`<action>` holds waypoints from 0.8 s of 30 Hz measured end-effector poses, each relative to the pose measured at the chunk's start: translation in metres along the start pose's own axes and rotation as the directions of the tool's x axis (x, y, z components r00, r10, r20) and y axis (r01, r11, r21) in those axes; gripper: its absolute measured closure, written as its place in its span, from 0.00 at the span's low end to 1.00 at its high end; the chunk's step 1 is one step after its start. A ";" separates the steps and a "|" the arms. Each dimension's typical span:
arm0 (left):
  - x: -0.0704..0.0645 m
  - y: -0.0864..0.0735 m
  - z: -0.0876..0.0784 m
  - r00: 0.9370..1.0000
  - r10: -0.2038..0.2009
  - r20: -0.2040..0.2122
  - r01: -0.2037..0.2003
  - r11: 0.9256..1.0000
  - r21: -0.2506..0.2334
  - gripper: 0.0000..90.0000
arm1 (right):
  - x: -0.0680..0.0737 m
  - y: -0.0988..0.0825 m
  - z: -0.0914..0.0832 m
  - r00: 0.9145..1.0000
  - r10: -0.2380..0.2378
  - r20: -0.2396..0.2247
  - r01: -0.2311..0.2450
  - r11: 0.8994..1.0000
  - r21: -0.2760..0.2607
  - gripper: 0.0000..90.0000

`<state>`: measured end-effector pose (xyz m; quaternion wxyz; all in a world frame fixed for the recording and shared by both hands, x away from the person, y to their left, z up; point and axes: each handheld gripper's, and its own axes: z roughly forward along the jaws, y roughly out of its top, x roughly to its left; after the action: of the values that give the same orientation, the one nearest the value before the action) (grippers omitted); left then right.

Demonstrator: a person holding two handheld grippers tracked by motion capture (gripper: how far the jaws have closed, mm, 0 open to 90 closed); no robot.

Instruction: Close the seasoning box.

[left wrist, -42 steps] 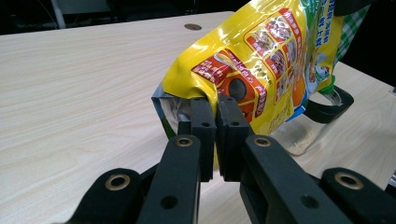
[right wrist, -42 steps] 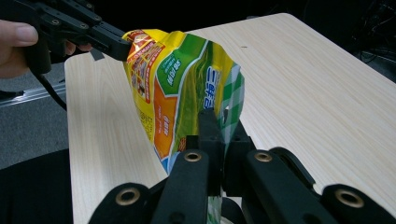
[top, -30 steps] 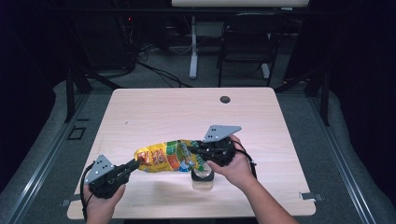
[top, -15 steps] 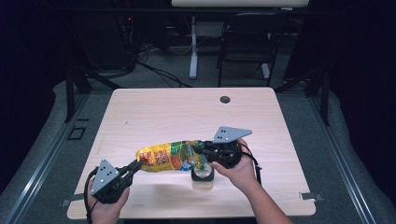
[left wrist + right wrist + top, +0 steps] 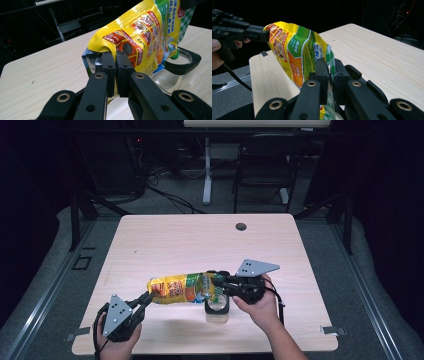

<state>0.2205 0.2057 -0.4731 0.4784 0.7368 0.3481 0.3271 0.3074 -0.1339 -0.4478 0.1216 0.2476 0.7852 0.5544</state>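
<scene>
A yellow and green snack bag point(image 5: 180, 289) hangs stretched between my two grippers, above the table point(image 5: 200, 240). My left gripper point(image 5: 149, 296) is shut on the bag's yellow end point(image 5: 150, 32), its pads point(image 5: 109, 62) pinching the crimped edge. My right gripper point(image 5: 214, 279) holds the green checked end point(image 5: 297, 47). Its jaws have just been opening a little, with the bag's edge still pressed between the pads point(image 5: 322, 67). A clear glass jar point(image 5: 218, 309) with a black rim point(image 5: 183, 65) stands open under that end of the bag.
A small dark round hole point(image 5: 241, 226) lies near the table's far edge. Chairs and cables point(image 5: 170, 195) stand on the dark floor beyond the table. Metal rails point(image 5: 50, 285) run along both sides.
Both hands have drifted slightly to the right, and the bag between them hangs a little flatter. Both grips on the bag stay in place.
</scene>
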 end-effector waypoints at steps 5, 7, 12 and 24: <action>-0.003 0.002 -0.002 1.000 0.028 -0.014 -0.028 1.000 -0.003 0.97 | 0.003 -0.001 -0.003 1.000 -0.027 0.009 0.027 1.000 0.006 0.98; -0.004 0.003 -0.002 0.999 0.037 -0.018 -0.037 0.999 -0.004 0.97 | 0.003 -0.002 -0.004 0.999 -0.033 0.009 0.033 0.999 0.007 0.99; -0.007 0.005 -0.004 0.998 0.058 -0.036 -0.058 0.998 -0.007 0.97 | 0.004 -0.004 -0.004 1.000 -0.028 0.009 0.028 1.000 0.006 0.99; -0.016 0.015 -0.006 0.991 0.119 -0.067 -0.120 0.993 -0.005 0.97 | 0.001 -0.010 -0.008 1.000 -0.019 0.005 0.019 1.000 -0.001 1.00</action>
<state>0.2102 0.1909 -0.4596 0.4493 0.7429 0.3177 0.3812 0.3004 -0.1423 -0.4546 0.1289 0.2416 0.7869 0.5529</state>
